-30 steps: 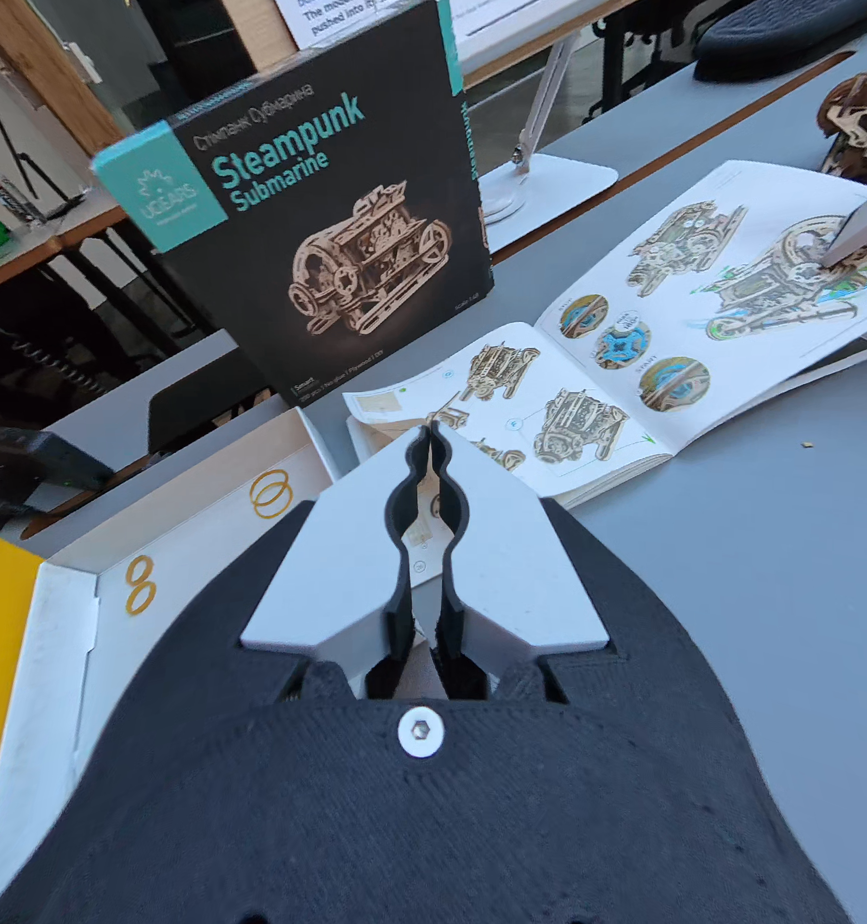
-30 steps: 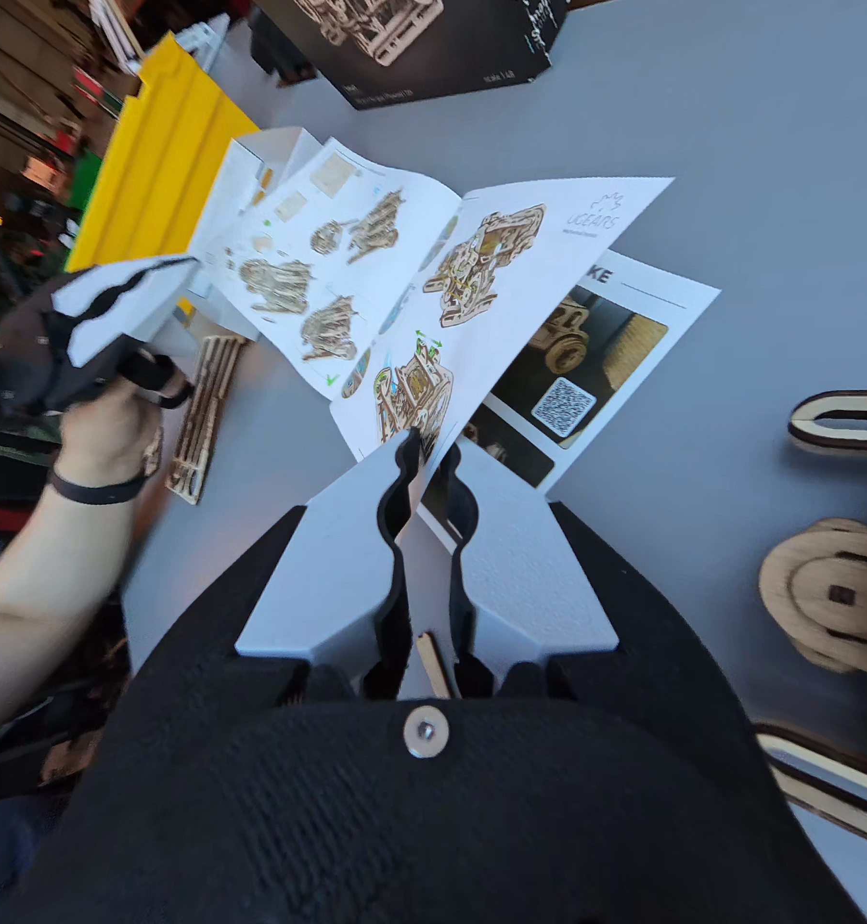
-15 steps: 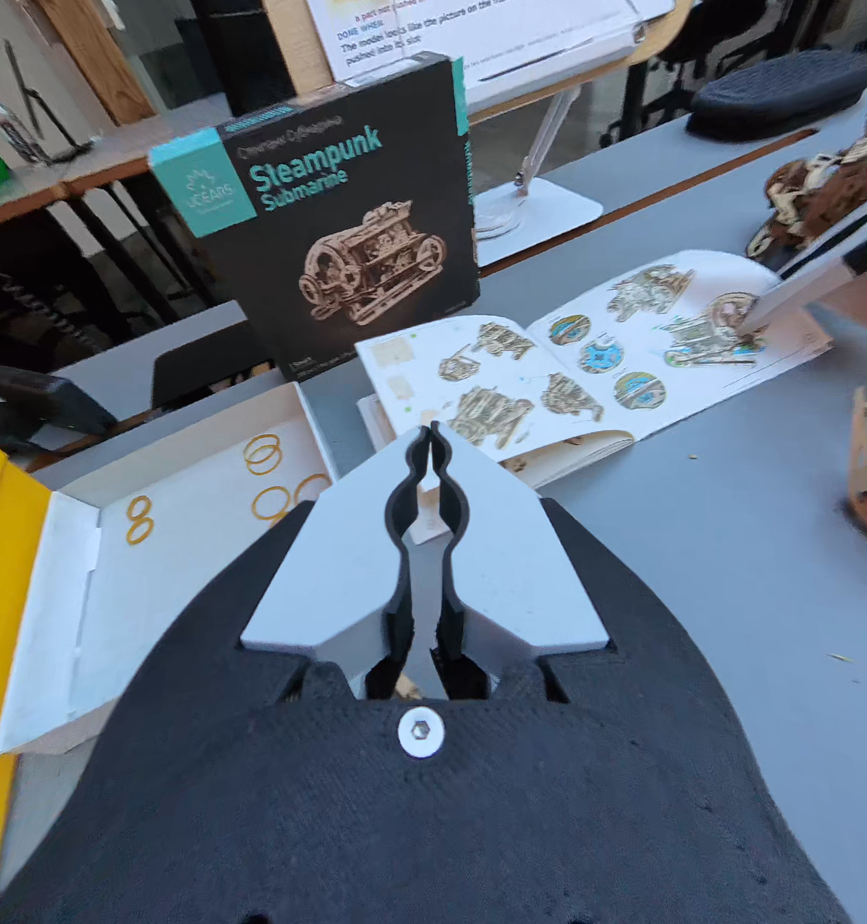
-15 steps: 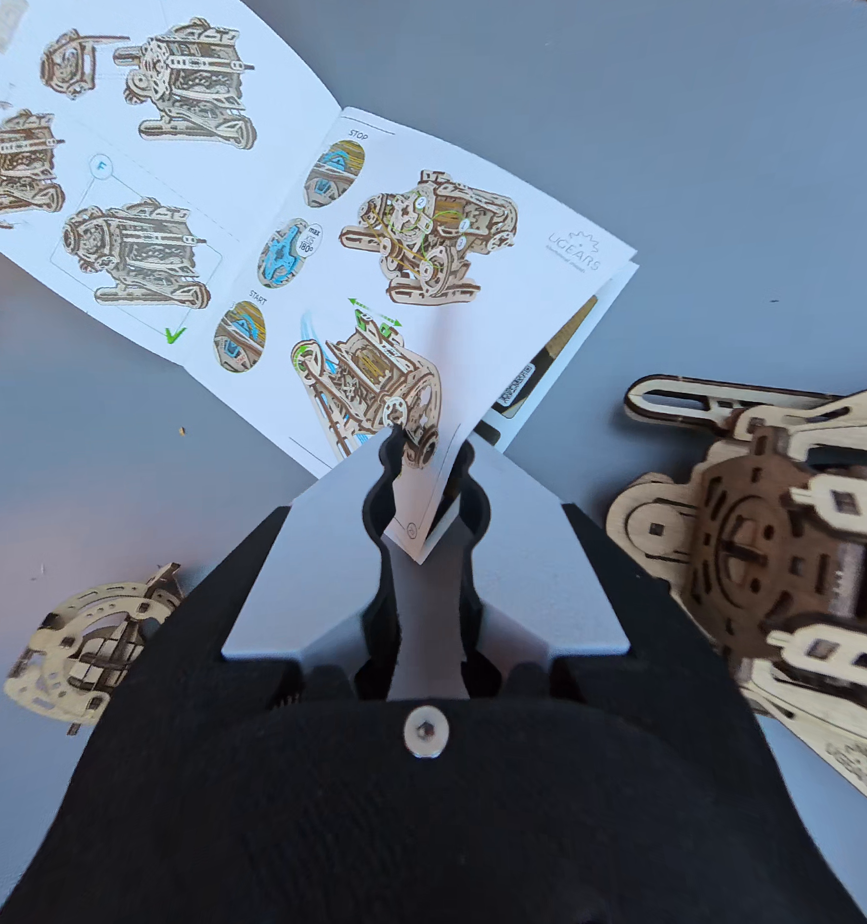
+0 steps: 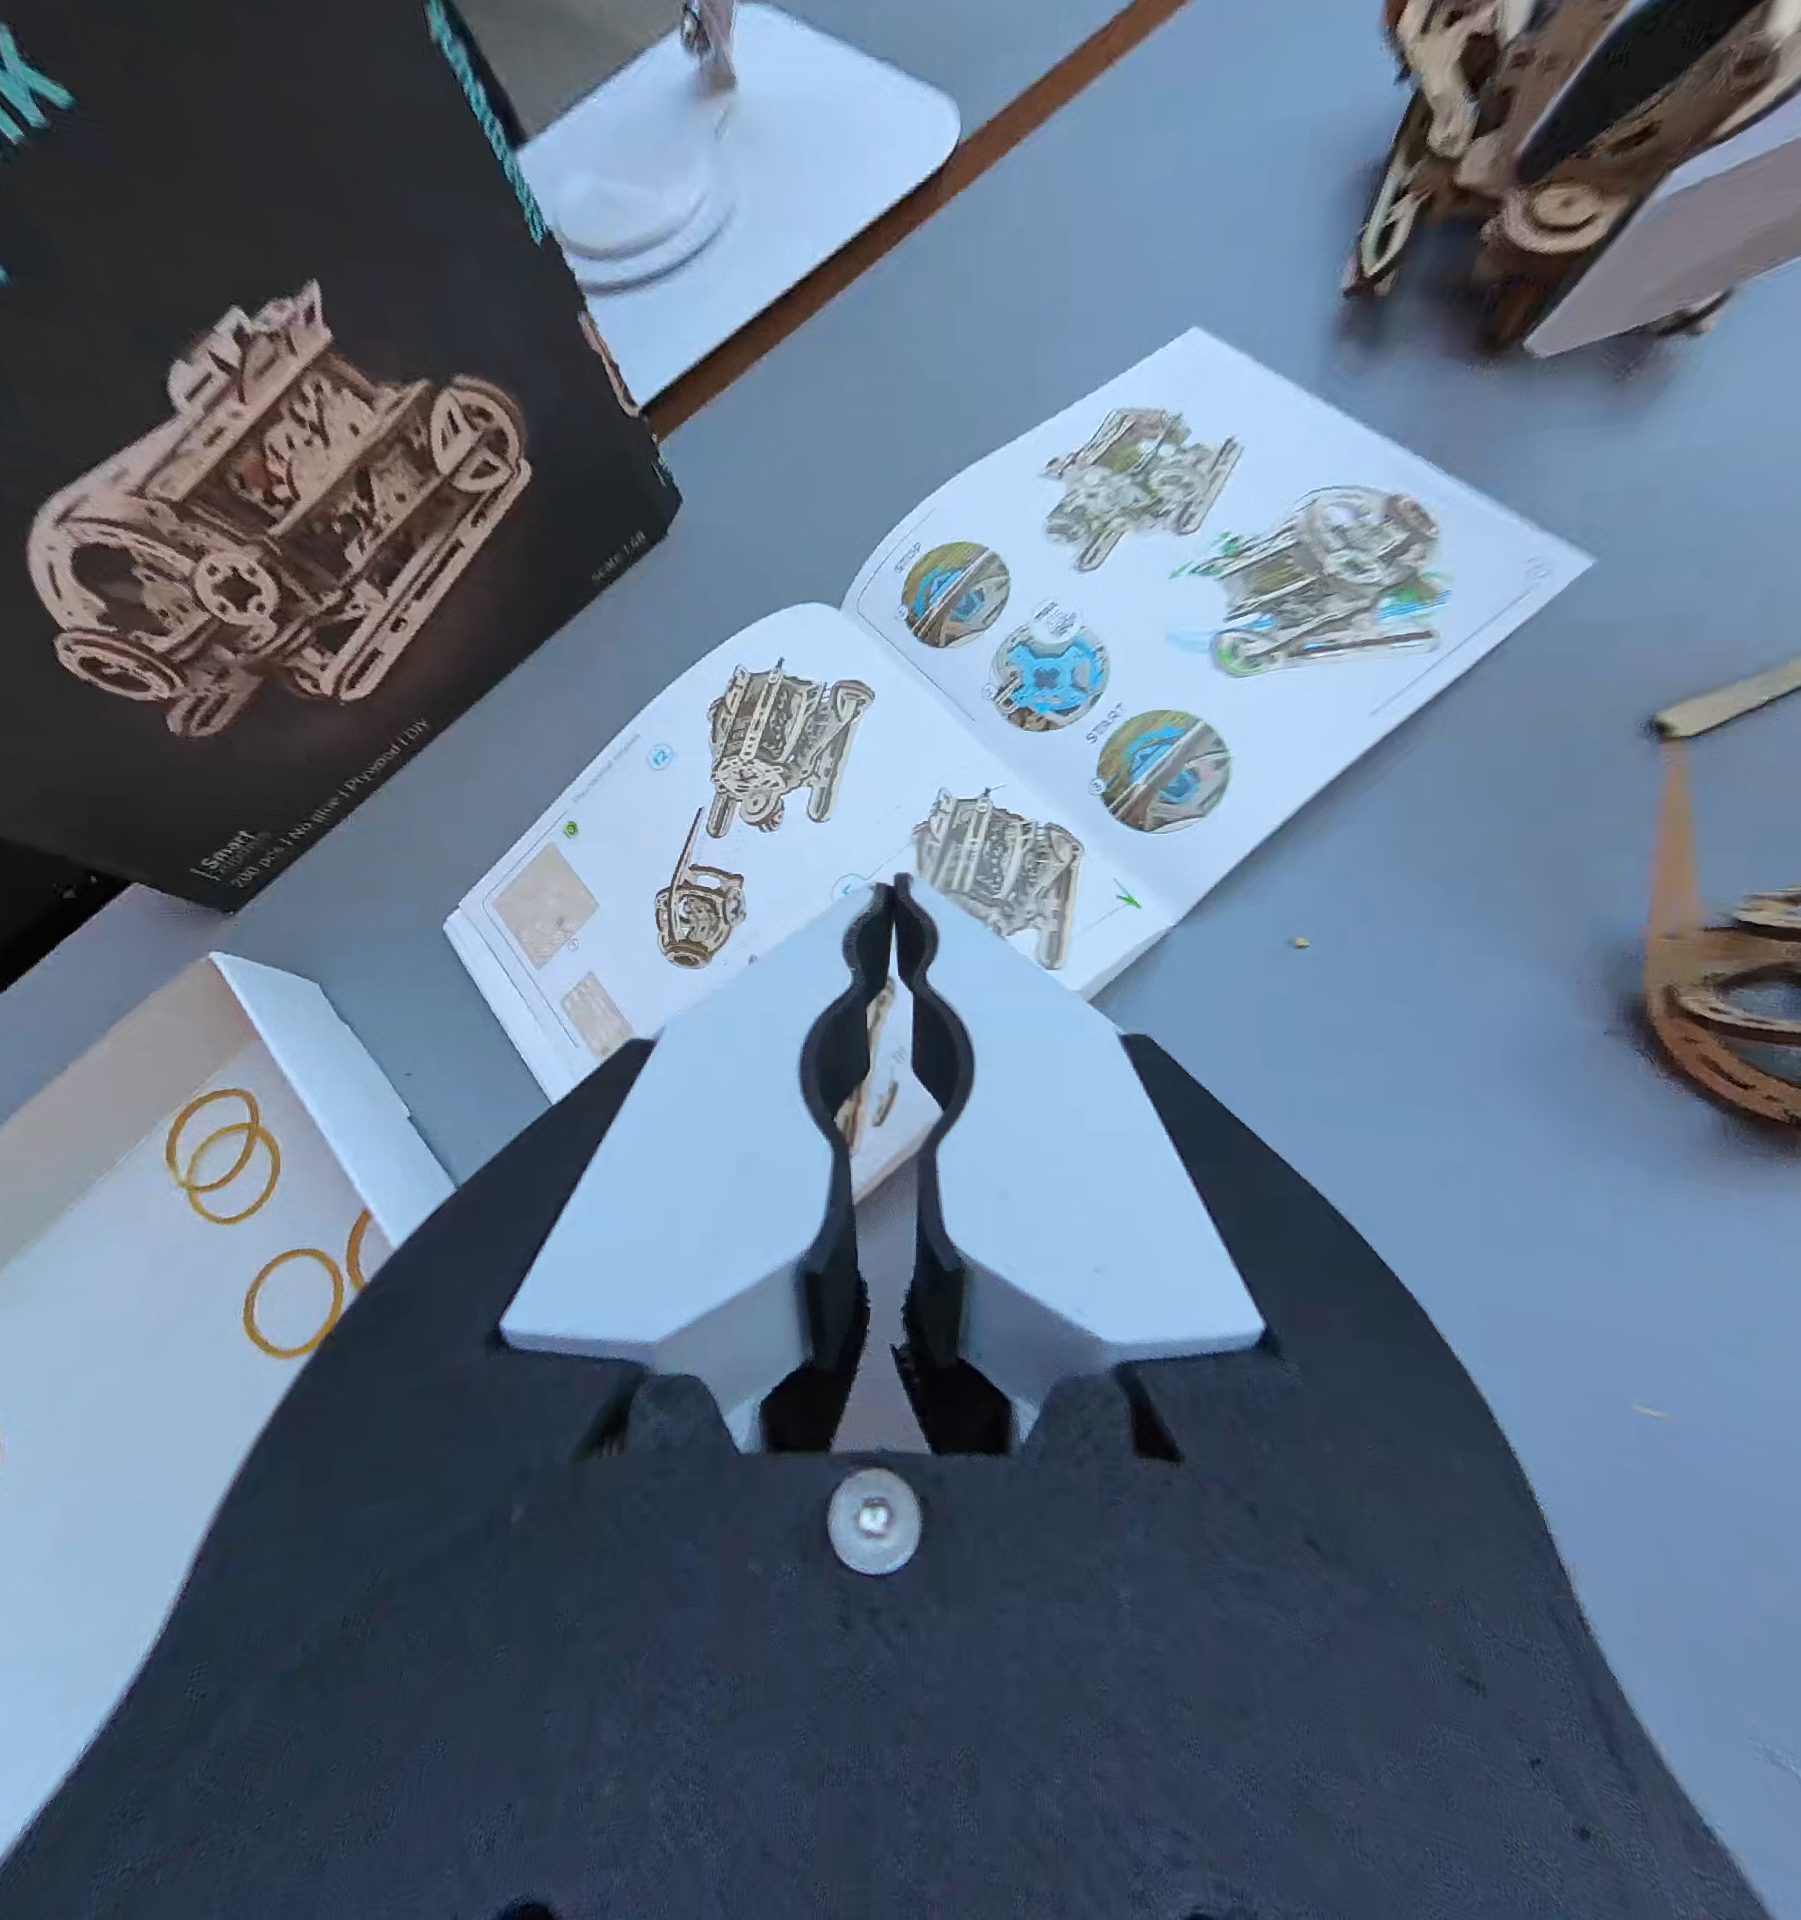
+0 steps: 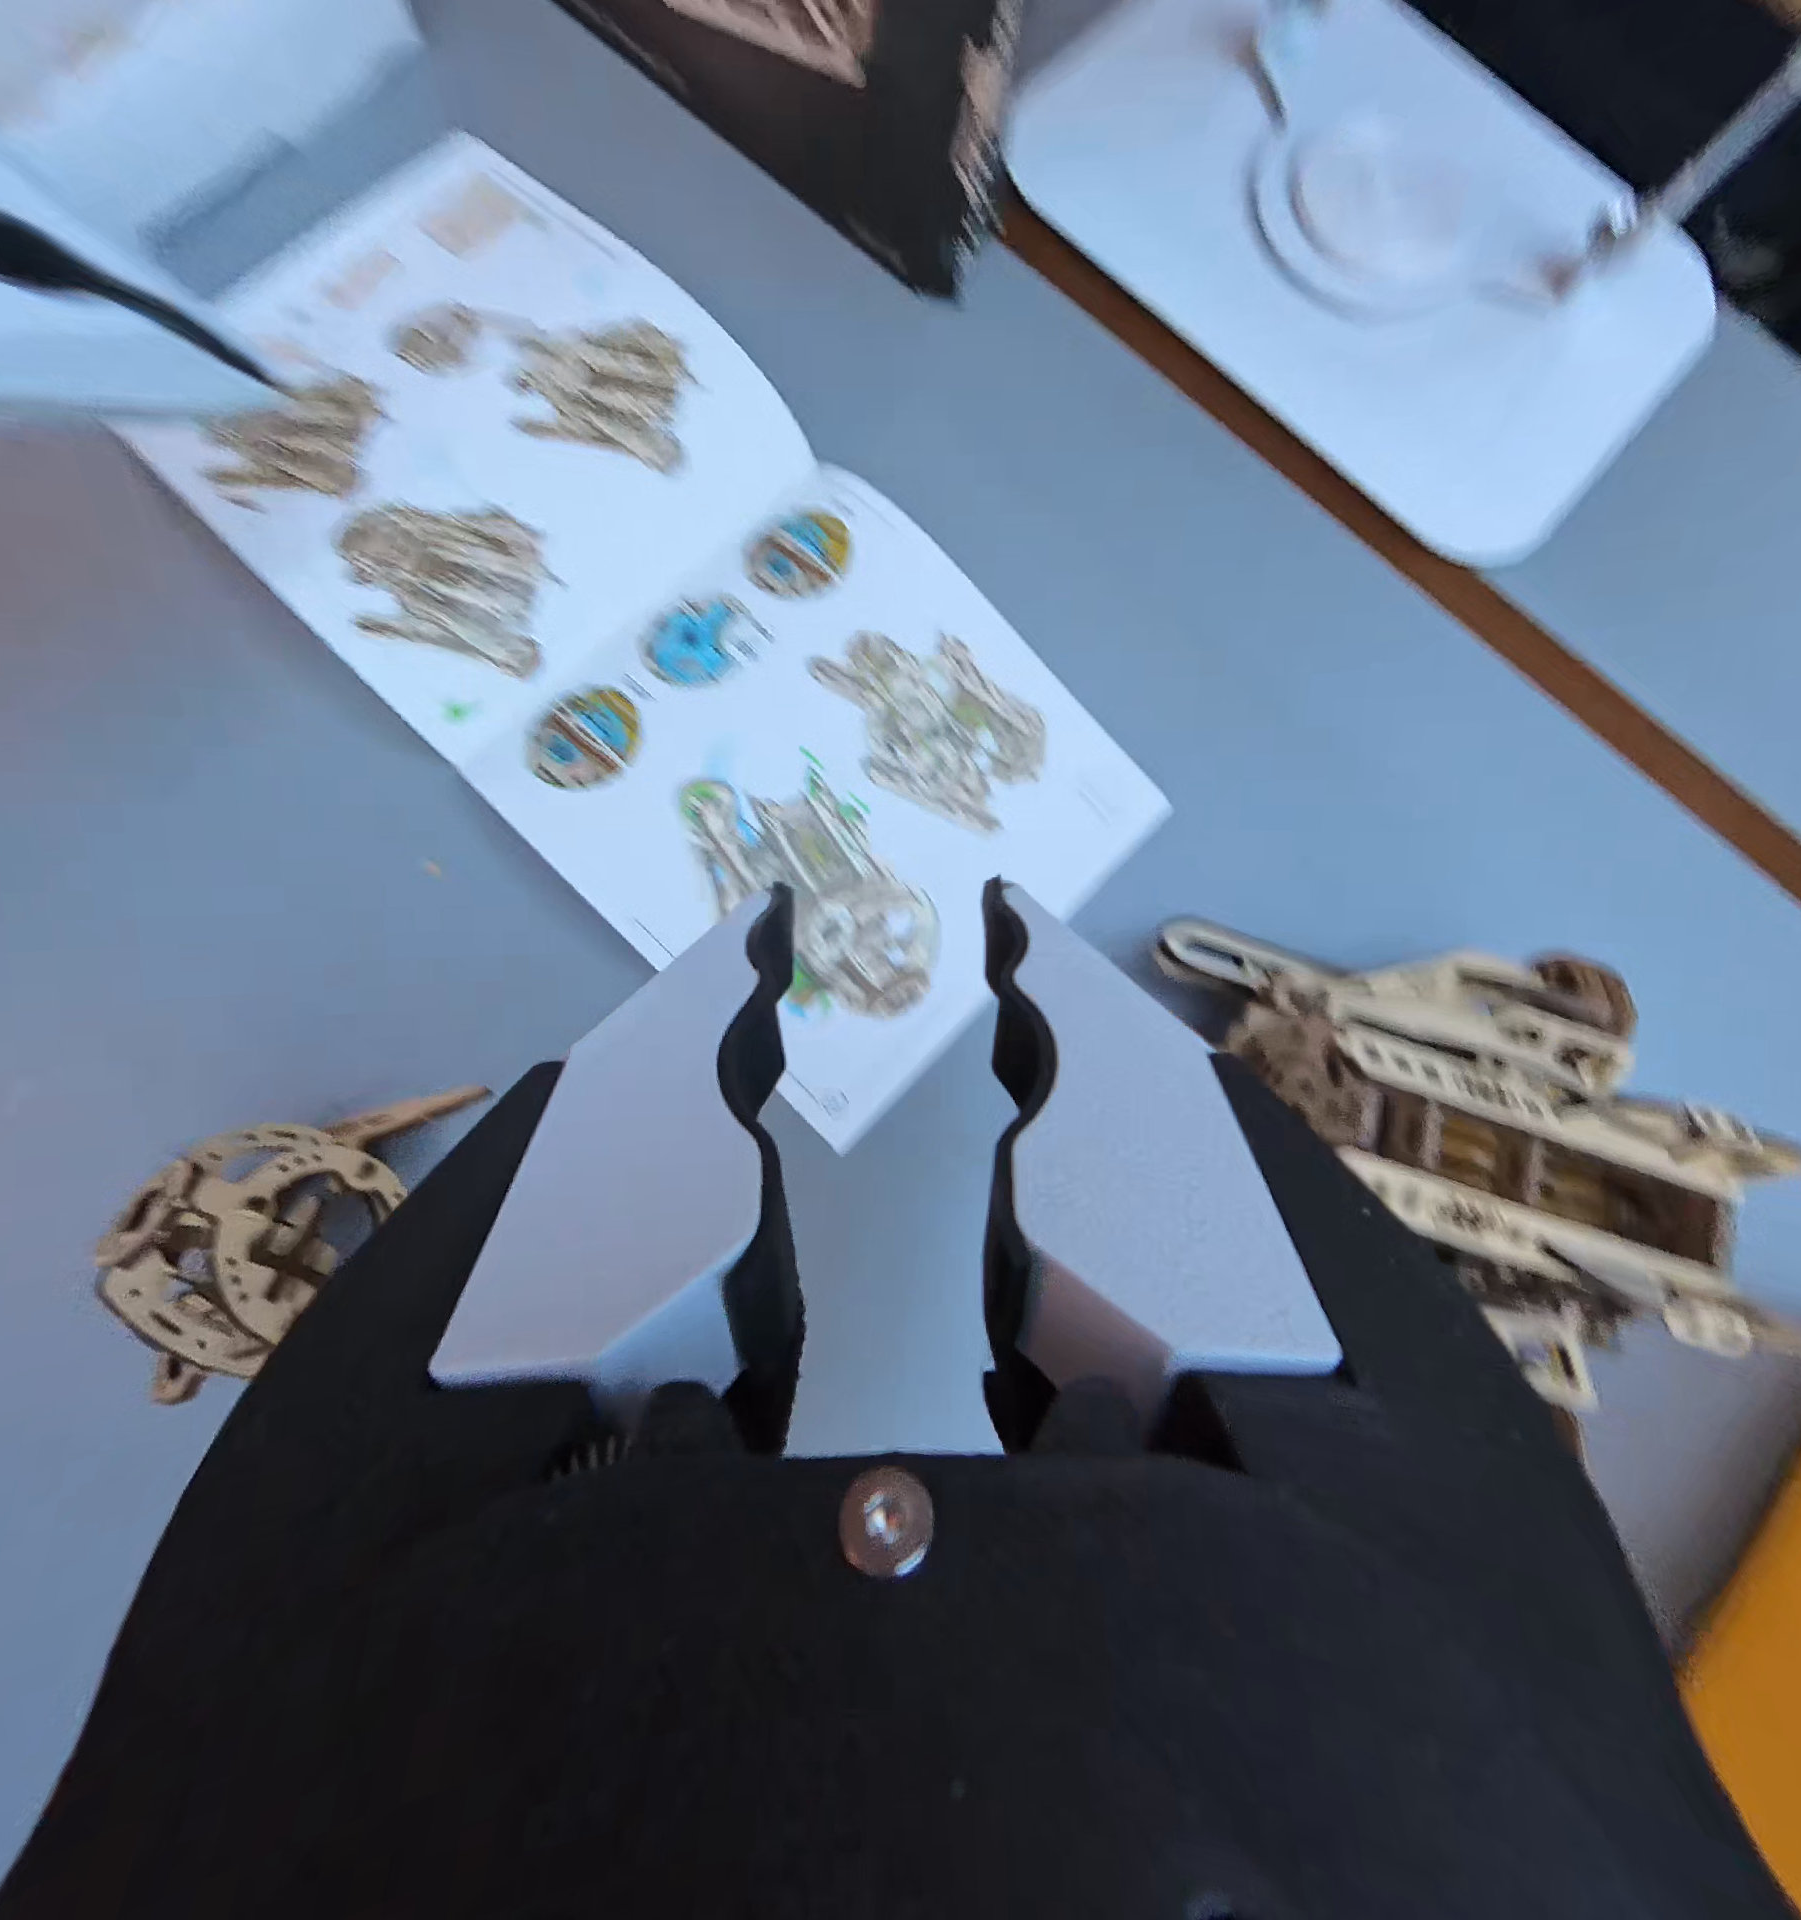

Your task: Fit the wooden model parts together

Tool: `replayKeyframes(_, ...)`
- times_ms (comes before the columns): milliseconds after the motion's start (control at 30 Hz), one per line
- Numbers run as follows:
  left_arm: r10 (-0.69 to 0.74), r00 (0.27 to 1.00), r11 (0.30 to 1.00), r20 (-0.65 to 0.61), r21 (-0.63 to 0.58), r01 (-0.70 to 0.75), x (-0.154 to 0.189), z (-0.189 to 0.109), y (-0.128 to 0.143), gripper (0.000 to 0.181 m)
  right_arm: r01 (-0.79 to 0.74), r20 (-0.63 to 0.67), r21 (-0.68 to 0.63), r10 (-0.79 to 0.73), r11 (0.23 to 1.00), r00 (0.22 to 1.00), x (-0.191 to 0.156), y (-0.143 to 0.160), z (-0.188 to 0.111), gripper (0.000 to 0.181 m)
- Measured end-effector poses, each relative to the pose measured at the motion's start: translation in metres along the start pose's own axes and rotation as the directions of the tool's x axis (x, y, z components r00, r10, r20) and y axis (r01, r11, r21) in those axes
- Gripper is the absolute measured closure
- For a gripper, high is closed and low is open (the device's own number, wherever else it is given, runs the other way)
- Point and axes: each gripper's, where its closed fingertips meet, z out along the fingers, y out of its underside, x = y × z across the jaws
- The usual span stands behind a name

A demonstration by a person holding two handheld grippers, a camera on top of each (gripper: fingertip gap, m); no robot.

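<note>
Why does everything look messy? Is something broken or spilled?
Nothing looks broken or spilled. The instruction booklet lies open and flat on the table; the round wooden piece and bigger wooden model are just unfinished parts.

Right wrist view motion-blurred; black box [image 5: 252, 436] cropped at frame edge, booklet [image 5: 1031, 727] corner behind left claw [image 5: 894, 896].

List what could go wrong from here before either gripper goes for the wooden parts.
1. The right gripper is open above the booklet, not a part; closing here would likely pinch the page instead.
2. The round lattice piece and the larger wooden assembly look thin-slatted; a hard squeeze may crack them.
3. The left gripper is shut, so it cannot steady anything yet.
</note>
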Motion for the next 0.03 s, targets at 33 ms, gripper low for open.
replayKeyframes(33,0.003,1.000,0.999,-0.007,-0.037,-0.003,0.0004,0.0088,0.0060,0.181,0.025,0.028,0.057,-0.027,0.998,0.999,-0.0091,-0.0089,0.0038,0.152)
